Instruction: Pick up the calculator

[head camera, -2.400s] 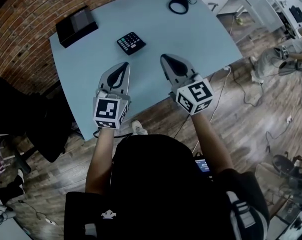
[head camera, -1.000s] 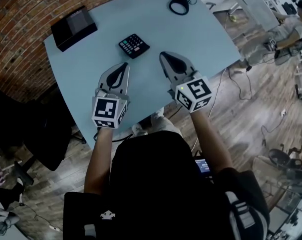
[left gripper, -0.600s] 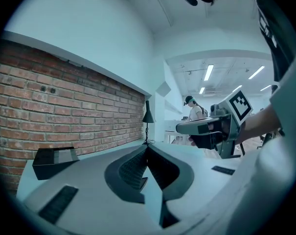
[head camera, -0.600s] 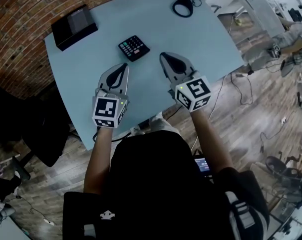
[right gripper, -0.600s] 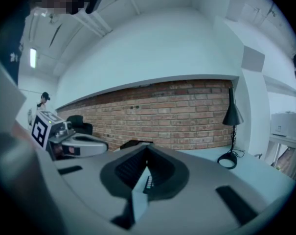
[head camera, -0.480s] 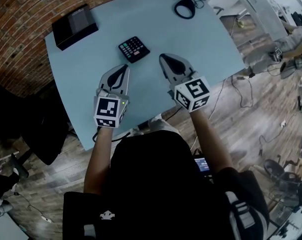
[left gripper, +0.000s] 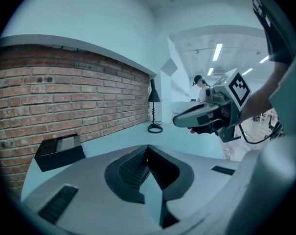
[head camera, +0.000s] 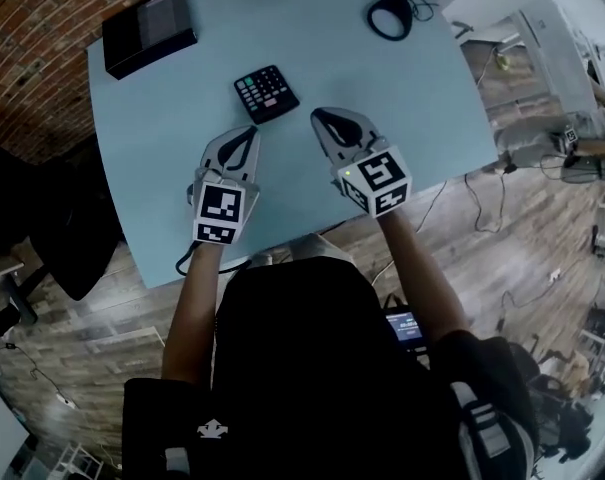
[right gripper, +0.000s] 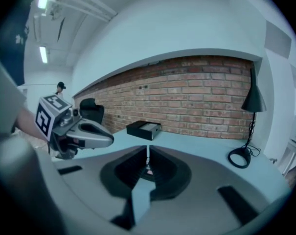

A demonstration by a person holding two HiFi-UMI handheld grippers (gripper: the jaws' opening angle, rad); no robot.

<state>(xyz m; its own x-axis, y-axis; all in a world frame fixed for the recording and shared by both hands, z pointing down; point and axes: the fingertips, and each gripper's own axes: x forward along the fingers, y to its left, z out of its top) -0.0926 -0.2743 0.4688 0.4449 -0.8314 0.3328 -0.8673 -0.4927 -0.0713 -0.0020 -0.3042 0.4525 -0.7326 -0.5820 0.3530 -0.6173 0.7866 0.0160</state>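
My left hand-held gripper (head camera: 248, 132) is clenched with nothing in it: its own view shows the ribbed pads meeting at the tip. The right hand-held gripper (head camera: 318, 117) reads the same to me, pads drawn together to a hairline slit and carrying nothing. Both hang over the near part of the counter (head camera: 422, 98), side by side and tilted a little downward.

The calculator (head camera: 266, 92) lies flat, keys up, just ahead of the left tip and a touch to its right, so it sits left of the right tip, near both and touching neither. Further out, a black box (head camera: 148, 33) sits at the far left corner, and a desk lamp's ring base (head camera: 390, 16) far off to the right.

So the pickup has not begun. I judge the next move needs the jaws spread before closing in (a shut tip would only shove the thing along). It is thin and lies flush, so I'd come in low, bracket its two long edges, and squeeze squarely so it doesn't pivot or skate on the smooth top.
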